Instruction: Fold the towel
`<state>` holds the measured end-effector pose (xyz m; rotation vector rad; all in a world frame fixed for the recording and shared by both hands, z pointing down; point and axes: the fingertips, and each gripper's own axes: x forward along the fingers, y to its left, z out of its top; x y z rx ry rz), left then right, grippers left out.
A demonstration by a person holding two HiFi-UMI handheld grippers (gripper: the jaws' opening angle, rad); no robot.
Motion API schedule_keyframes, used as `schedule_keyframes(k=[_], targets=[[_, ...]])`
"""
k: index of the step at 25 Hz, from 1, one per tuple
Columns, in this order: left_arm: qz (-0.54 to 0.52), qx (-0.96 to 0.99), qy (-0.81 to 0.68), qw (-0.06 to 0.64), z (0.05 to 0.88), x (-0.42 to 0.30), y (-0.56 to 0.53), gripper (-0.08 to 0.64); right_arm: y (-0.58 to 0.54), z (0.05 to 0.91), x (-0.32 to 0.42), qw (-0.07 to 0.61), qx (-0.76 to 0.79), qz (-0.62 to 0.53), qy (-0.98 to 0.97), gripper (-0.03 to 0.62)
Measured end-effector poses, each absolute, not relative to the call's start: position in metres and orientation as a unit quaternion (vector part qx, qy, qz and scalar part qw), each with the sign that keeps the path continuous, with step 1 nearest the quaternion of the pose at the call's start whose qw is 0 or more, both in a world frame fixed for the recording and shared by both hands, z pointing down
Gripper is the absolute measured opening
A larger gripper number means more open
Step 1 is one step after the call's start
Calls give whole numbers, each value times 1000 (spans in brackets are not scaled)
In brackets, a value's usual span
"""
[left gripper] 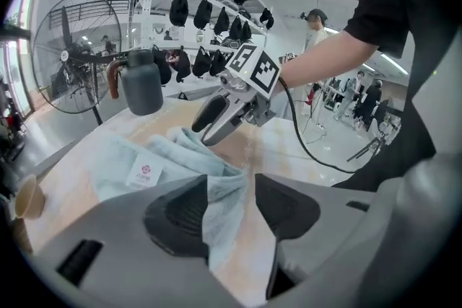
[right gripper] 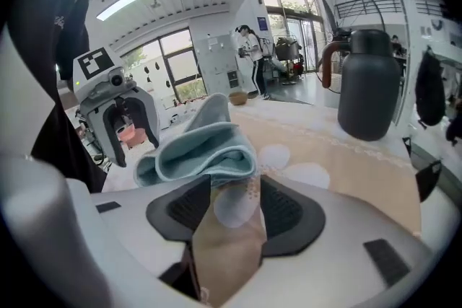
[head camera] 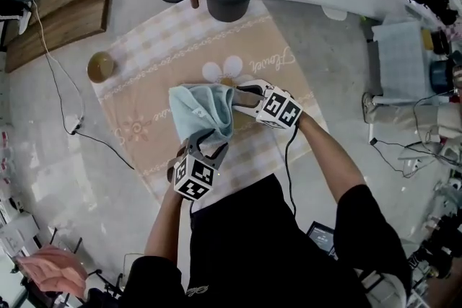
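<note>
Two grippers flank the bunched blue towel [head camera: 202,110] on the beige mat [head camera: 166,47]. Your left gripper [head camera: 214,148] is released — a towel edge lies loose between its jaws; your right gripper [head camera: 242,96] is released too, towel just ahead. Only the left gripper view shows its white label [left gripper: 144,174] plainly.

Grey table [head camera: 43,155]: beige mat [head camera: 144,104], wooden board [head camera: 65,11], cup [head camera: 100,66].

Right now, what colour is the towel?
The towel is pale blue; the head view shows it best.
</note>
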<state>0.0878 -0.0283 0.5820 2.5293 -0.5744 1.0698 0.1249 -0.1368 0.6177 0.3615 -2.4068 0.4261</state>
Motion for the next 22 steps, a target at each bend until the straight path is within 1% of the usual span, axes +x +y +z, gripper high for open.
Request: schedule_keyframes(k=[1,6,12,15,16,17,18,19,20,22], targets=[[371,893,-191,168,580,93,-25,198,-137,616,128,324,149,170,-919,193],[332,910,-172,177,567,106,-12,216,-134,602,139,280,216,208,-912,193],[264,885,-285,258,556,71,-35,216,-114,582,138,256,301,215,-893,193],[253,863,-336,281,560,48,-40,215,-97,577,134,253,327,229,-881,191],[252,857,-350,283,562,40,-39,206,-91,577,132,256,333,230,-878,182],[250,851,-363,285,562,33,-39,198,-86,577,130,261,340,230,-874,153],[248,846,-375,287,563,27,-38,180,-82,576,128,266,348,229,-870,101],[246,840,-387,290,563,21,-37,114,-78,576,127,270,353,228,-866,37],[243,835,-398,294,564,17,-35,20,-74,576,124,274,354,227,-865,13],[234,825,-415,305,563,12,-29,6,-64,574,119,284,344,221,-867,2]])
